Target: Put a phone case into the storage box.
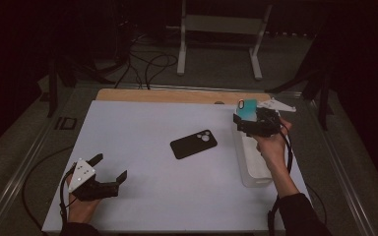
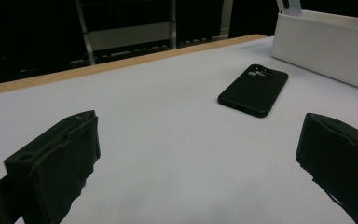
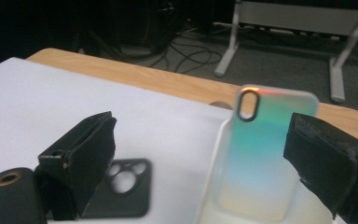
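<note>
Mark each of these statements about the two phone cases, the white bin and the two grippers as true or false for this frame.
1. The black phone case lies flat on the white table. True.
2. The left gripper is shut on the black phone case. False: its jaws stand open over bare table, well apart from the case.
3. An iridescent teal phone case stands upright at the white bin. True.
4. The right gripper is at the near left corner of the table. False: it is at the far end of the bin, on the table's right side.
5. The right gripper's jaws stand open. True: the gap shows in the right gripper view.
</note>
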A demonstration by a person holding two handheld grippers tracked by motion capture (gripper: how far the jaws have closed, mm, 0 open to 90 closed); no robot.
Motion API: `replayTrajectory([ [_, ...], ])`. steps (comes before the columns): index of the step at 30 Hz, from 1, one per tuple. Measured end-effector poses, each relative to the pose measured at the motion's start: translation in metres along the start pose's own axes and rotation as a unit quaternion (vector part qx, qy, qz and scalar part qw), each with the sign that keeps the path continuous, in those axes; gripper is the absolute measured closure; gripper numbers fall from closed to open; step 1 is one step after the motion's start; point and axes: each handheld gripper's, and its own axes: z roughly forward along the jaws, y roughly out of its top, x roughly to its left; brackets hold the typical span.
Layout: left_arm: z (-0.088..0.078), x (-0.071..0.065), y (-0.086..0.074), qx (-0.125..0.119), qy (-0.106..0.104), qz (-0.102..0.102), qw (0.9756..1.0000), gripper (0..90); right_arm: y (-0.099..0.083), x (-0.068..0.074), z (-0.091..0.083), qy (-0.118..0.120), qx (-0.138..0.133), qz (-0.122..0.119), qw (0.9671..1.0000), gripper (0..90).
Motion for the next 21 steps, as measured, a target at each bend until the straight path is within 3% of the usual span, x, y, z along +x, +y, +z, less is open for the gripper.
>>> replayTrajectory([
  [6, 0.000, -0.001, 0.000, 0.002, -0.001, 0.000, 1.0000, 0.0, -0.018, 0.012, -0.024, 0.016, -0.011, -0.001, 0.9998, 8.9],
  [9, 0.001, -0.001, 0.000, 0.003, -0.002, 0.002, 1.0000, 0.0, -0.031, 0.017, -0.033, 0.008, -0.016, -0.012, 0.9998, 8.9],
  [14, 0.001, -0.001, 0.001, 0.004, -0.001, 0.002, 1.0000, 0.0, -0.052, 0.020, -0.045, 0.023, -0.023, -0.002, 0.9995, 8.9],
  [21, 0.000, -0.001, 0.002, 0.004, -0.002, 0.001, 1.0000, 0.0, -0.081, 0.027, -0.061, 0.035, -0.044, -0.024, 0.9981, 8.9],
])
